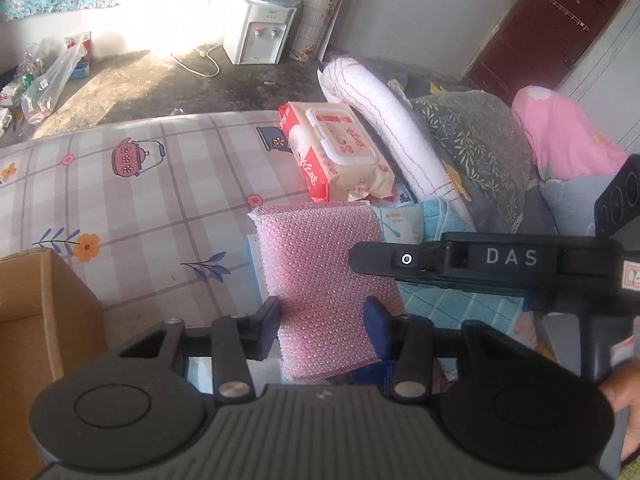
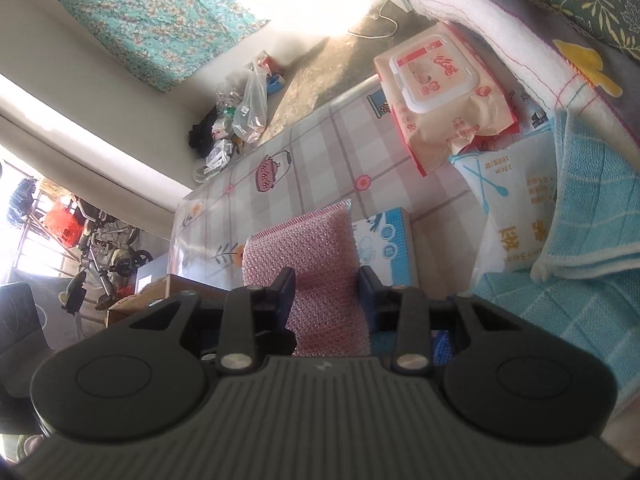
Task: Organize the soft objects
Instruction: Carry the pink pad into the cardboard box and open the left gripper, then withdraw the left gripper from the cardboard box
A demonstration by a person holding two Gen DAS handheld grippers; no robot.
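A pink dotted sponge (image 1: 320,264) hangs lifted over the patterned tablecloth (image 1: 140,200). My left gripper (image 1: 322,326) is shut on its near end, a pad on each side. In the right wrist view the same pink sponge (image 2: 304,276) sits between the pads of my right gripper (image 2: 328,294), which is also shut on it. One black finger (image 1: 384,258) of the right gripper reaches in from the right and lies across the sponge's edge. An open cardboard box (image 1: 36,312) stands at the left edge of the table.
A wipes pack (image 1: 344,148) on a red pack, a rolled white towel (image 1: 384,128), a blue towel (image 2: 592,208), a cotton-swab bag (image 2: 508,200) and a blue-white box (image 2: 388,240) crowd the right. Green (image 1: 480,140) and pink (image 1: 560,132) pillows lie behind.
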